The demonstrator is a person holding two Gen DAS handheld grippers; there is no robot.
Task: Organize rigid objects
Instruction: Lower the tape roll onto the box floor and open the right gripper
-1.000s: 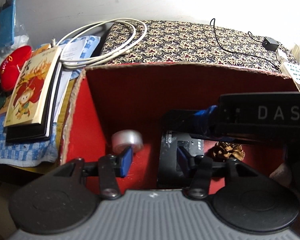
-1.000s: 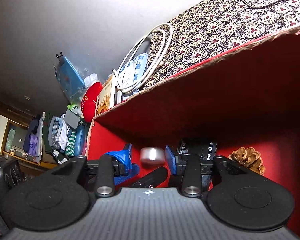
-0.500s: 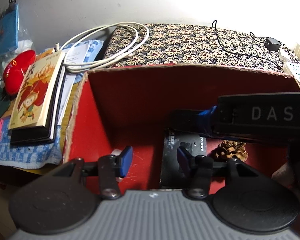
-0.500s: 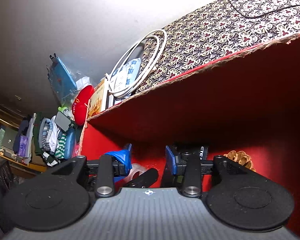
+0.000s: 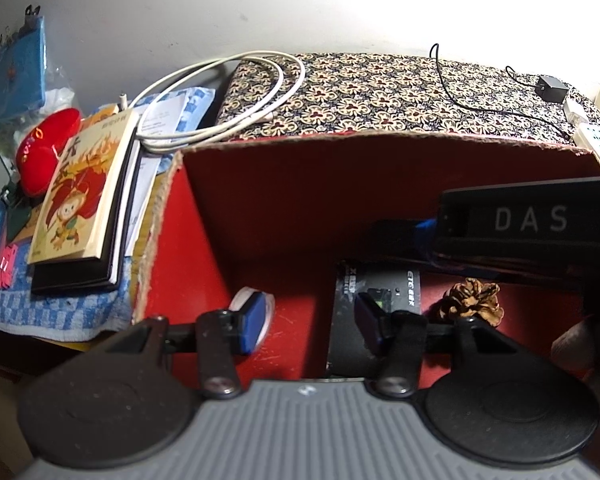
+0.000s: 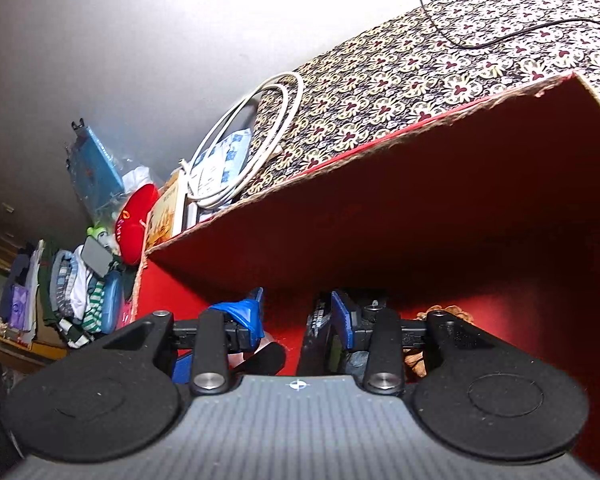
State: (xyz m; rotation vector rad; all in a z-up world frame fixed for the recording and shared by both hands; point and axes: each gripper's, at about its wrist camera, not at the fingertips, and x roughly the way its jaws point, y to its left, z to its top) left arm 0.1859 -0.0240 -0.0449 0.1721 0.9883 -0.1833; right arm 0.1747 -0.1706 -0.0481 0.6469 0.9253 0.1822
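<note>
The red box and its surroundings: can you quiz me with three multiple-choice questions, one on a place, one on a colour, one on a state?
1. Where is the pine cone? A on the book; B in the red box; C on the patterned cloth.
2. The coiled cable's colour? A white; B green; C orange.
3. The left claw? A gripping the cone; B gripping a book; C open, empty.
B: it lies on the box floor. A: it looks white. C: its jaws stand apart around nothing.
</note>
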